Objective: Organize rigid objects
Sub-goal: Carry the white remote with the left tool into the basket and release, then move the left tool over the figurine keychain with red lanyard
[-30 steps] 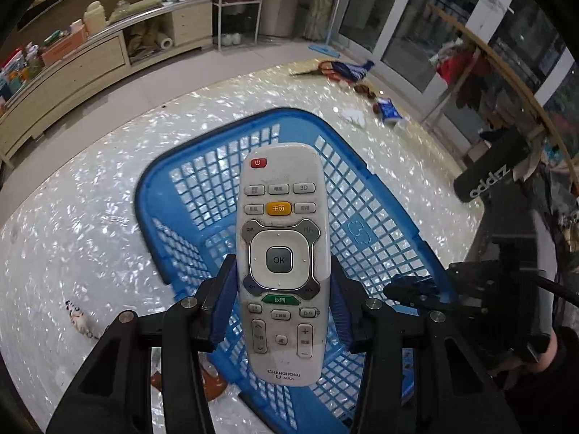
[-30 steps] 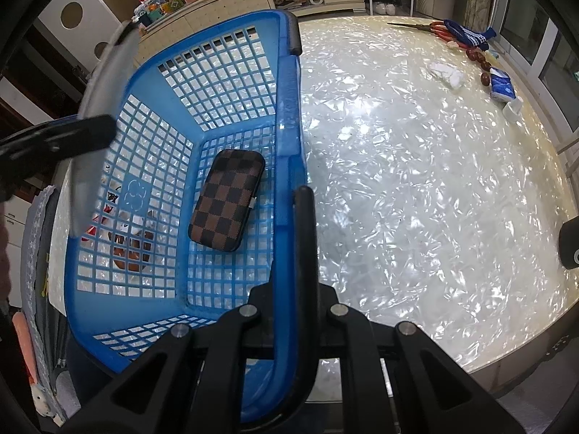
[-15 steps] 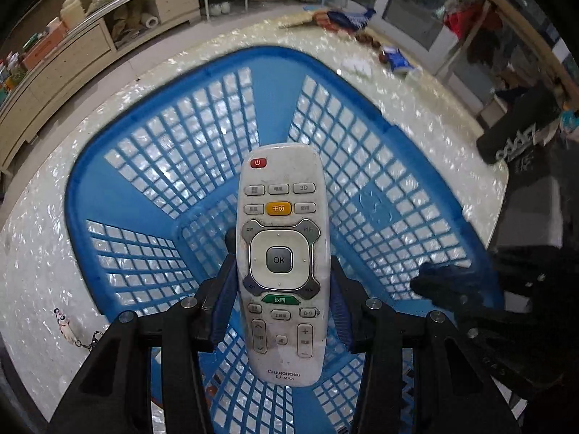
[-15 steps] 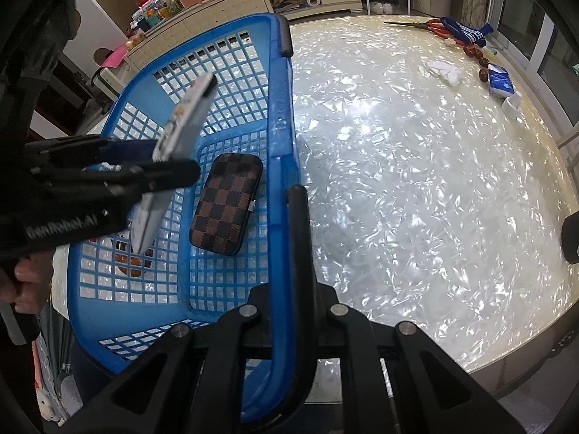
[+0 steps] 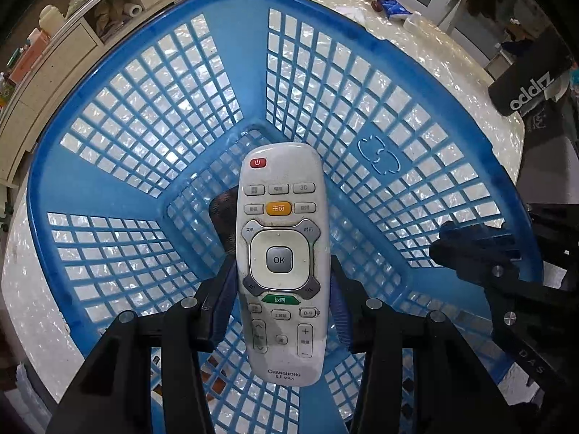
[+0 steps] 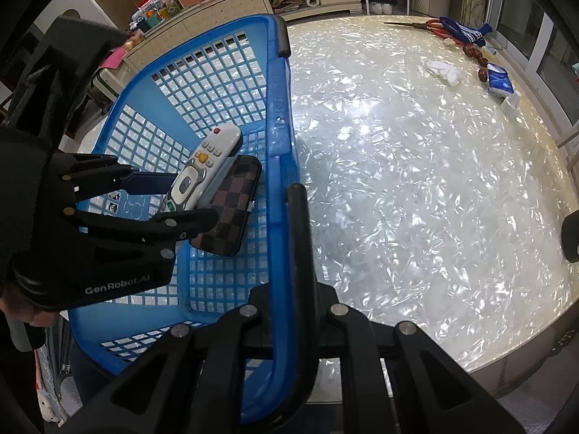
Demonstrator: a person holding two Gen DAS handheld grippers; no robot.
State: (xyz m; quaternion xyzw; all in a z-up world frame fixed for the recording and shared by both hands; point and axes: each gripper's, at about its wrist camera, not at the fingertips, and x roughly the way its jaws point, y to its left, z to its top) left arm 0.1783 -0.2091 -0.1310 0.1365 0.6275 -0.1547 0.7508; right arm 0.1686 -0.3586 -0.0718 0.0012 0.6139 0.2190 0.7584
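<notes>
A white remote control [image 5: 282,260] is clamped between the pads of my left gripper [image 5: 280,278], which points straight down into the blue mesh basket [image 5: 108,195]. In the right wrist view the remote [image 6: 202,166] hangs low inside the basket [image 6: 280,108], its tip just above a brown checkered case [image 6: 231,213] that lies on the basket floor. The left gripper [image 6: 173,199] reaches in from the left. My right gripper [image 6: 291,209] is shut on the basket's near rim, and it shows as a black shape [image 5: 470,253] at the rim on the right.
The basket stands on a pearly white table [image 6: 416,181]. At the table's far right edge lie scissors [image 6: 430,27], a blue glove [image 6: 466,32], a white cloth [image 6: 443,70] and a blue tissue pack [image 6: 499,81]. A low cabinet [image 6: 231,0] runs behind.
The left gripper has come down with the remote from above the basket to well inside it, close over the checkered case. The right gripper has stayed on the rim.
</notes>
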